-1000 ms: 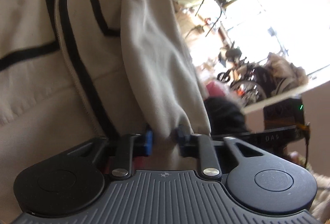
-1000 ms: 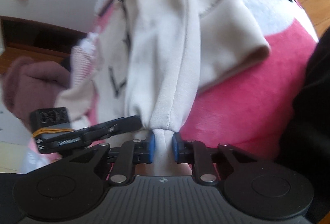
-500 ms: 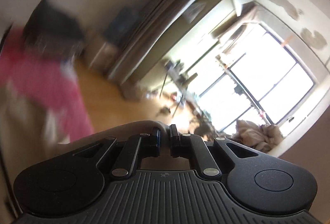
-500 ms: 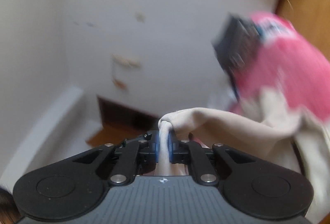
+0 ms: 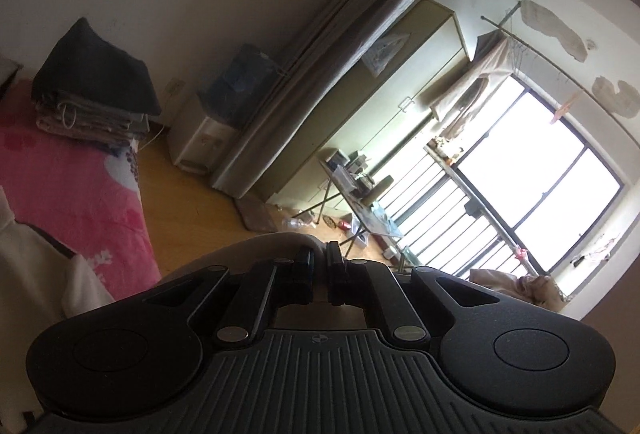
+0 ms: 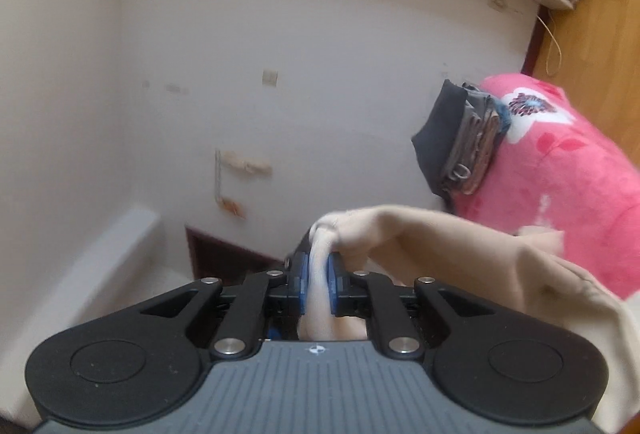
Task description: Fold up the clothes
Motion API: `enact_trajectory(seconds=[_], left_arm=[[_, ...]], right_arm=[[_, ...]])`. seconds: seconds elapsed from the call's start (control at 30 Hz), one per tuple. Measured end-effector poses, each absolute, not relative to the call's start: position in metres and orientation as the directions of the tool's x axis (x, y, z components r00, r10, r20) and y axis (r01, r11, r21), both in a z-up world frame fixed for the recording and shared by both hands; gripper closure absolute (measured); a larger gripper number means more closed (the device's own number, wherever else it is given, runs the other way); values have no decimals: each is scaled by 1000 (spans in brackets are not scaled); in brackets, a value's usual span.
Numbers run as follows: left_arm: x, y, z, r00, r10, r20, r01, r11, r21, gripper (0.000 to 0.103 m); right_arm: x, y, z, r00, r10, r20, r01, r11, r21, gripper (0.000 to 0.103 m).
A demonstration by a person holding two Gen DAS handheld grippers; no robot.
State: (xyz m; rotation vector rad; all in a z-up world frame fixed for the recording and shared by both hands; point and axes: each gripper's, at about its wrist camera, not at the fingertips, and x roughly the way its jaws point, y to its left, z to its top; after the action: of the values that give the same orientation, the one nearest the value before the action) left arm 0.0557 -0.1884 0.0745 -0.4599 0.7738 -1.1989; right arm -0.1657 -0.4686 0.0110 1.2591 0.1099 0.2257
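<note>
Pinching the cream garment (image 6: pixel 440 234) at two spots, right gripper (image 6: pixel 318 274) with jaws easing apart around a bunched fold, left gripper (image 5: pixel 319 274) pressed tight on cloth, lifts it off the pink bed (image 5: pixel 72 194) at frame left, presumably to straighten it, beside the folded stack (image 5: pixel 92 98).

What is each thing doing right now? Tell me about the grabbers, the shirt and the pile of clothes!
left gripper: shut on a fold of the cream garment.
right gripper: jaws opening, bunched cream fabric between the pads.
cream garment: lifted, draping toward the bed.
stack of clothes: folded, piled on the pink blanket.
pink blanket: spread flat on the bed.
</note>
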Motion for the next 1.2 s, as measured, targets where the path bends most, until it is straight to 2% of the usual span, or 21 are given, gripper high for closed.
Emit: enact_trajectory(seconds=[0.03, 0.07, 0.1, 0.13, 0.2, 0.27, 0.33, 0.43, 0.5, 0.63, 0.73, 1.0, 1.03, 1.07, 1.1, 1.17, 1.2], left_arm=[[59, -186, 75, 160, -945, -286, 641, 319, -698, 100], [63, -185, 76, 161, -945, -284, 632, 320, -706, 100], [65, -184, 77, 158, -945, -287, 630, 320, -707, 101], [67, -183, 79, 154, -944, -291, 630, 321, -707, 101], [68, -181, 82, 146, -943, -298, 631, 321, -706, 101], [67, -184, 90, 134, -943, -306, 634, 319, -704, 101], [65, -187, 91, 123, -941, -314, 635, 318, -704, 101], [60, -191, 90, 109, -939, -325, 642, 316, -698, 101], [56, -192, 89, 102, -940, -326, 646, 311, -697, 101], [55, -192, 90, 98, -940, -327, 648, 310, -696, 101], [54, -192, 89, 94, -941, -325, 651, 305, -695, 101], [44, -197, 87, 71, -941, -331, 672, 290, -681, 101], [42, -198, 87, 64, -941, -332, 680, 284, -676, 101], [39, -199, 87, 56, -941, -333, 687, 278, -671, 101], [37, -200, 87, 49, -942, -333, 694, 272, -667, 101], [33, -201, 88, 5, -951, -309, 705, 223, -674, 98], [36, -198, 88, -1, -957, -291, 697, 208, -686, 92]], right_arm=[[-175, -466, 11, 973, 229, 12, -88, 322, 943, 76], [-185, -463, 12, 973, 229, -17, -68, 356, 932, 59], [-194, -458, 16, 978, 202, -48, -41, 414, 909, 55], [-203, -452, 20, 982, 172, -77, -13, 471, 882, 54], [-220, -433, 42, 986, 90, -143, 45, 675, 736, 54], [-227, -397, 66, 980, -31, -199, 122, 876, 466, 53], [-224, -352, 82, 970, -140, -200, 171, 975, 144, 53], [-212, -292, 83, 961, -242, -135, 204, 948, -245, 54], [-196, -259, 69, 950, -298, -91, 217, 841, -495, 54], [-172, -221, 31, 930, -366, -27, 195, 555, -809, 55], [-163, -220, 10, 906, -422, 35, 211, 378, -901, 57], [-167, -216, -14, 888, -442, 124, 189, 107, -976, 63], [-167, -214, -16, 891, -437, 122, 179, 91, -980, 73], [-166, -214, -14, 894, -434, 108, 164, 93, -982, 92], [-165, -214, -12, 897, -431, 94, 158, 116, -981, 99], [-165, -215, -1, 902, -426, 71, 164, 186, -969, 103], [-166, -219, 13, 899, -433, 58, 191, 269, -944, 103]])
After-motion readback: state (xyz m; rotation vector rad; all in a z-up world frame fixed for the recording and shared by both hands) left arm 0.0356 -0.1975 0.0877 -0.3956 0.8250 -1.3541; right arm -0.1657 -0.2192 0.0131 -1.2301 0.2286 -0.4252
